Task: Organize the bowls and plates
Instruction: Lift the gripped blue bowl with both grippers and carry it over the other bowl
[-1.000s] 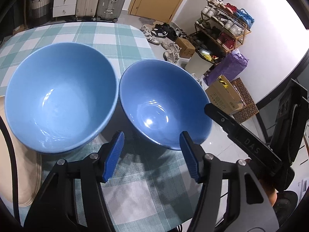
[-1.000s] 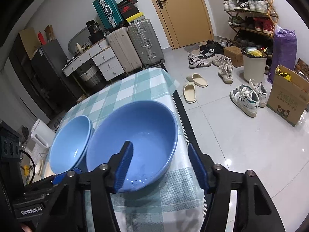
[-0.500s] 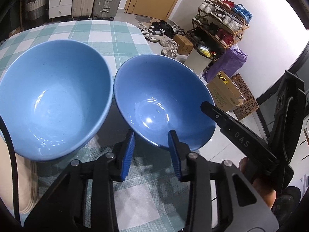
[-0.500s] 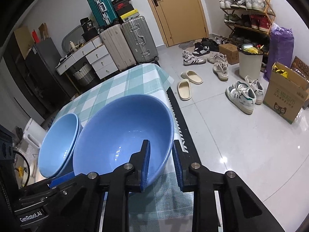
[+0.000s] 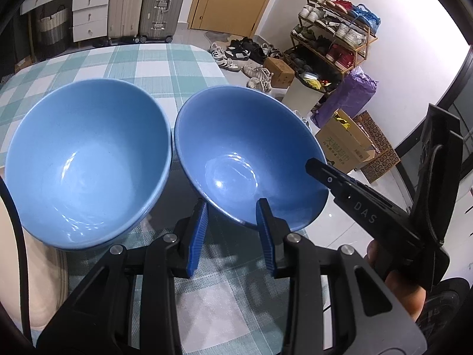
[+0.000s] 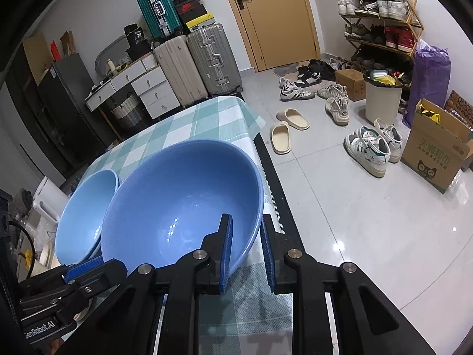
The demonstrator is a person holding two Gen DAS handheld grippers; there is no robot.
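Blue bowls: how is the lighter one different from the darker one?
The lighter bowl sits free; the darker bowl has its rim pinched by the left gripper and right gripper, jaws just closed. The lighter bowl seems nested in another; the darker bowl is alone. Both are empty.

Your left gripper has just narrowed its jaws, and they now sit at the near rim of the right blue bowl. Just beside it, the left blue bowl rests on the checked tablecloth. Your right gripper reaches the right bowl's far edge.
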